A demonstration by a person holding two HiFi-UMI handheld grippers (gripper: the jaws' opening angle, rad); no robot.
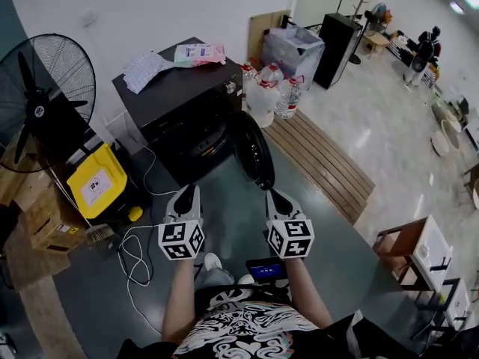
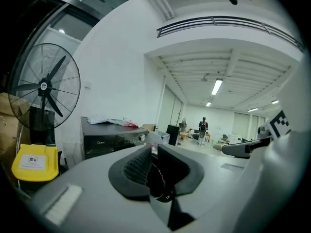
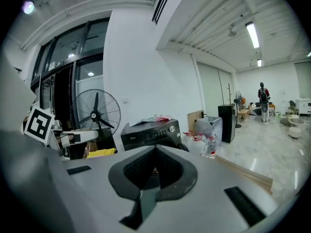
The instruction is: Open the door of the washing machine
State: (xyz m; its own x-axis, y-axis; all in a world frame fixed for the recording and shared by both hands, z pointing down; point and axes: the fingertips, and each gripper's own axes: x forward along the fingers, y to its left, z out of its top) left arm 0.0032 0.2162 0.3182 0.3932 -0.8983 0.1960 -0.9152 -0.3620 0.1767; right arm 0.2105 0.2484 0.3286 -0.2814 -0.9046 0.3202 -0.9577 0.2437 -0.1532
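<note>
The washer (image 1: 179, 118) stood by the wall with its door (image 1: 253, 149) already swung wide to the right and the drum exposed; task judged complete. The left hand-held gripper (image 1: 188, 191) hung well short of the machine, jaws narrowly apart and empty. The right hand-held gripper (image 1: 275, 194) was likewise clear, jaws closed on nothing. Risks noted: the unheld door could drift shut, a further push could drive it into the bottles (image 1: 273, 88) behind, and the loose cable (image 1: 135, 256) near the feet could snag a step
</note>
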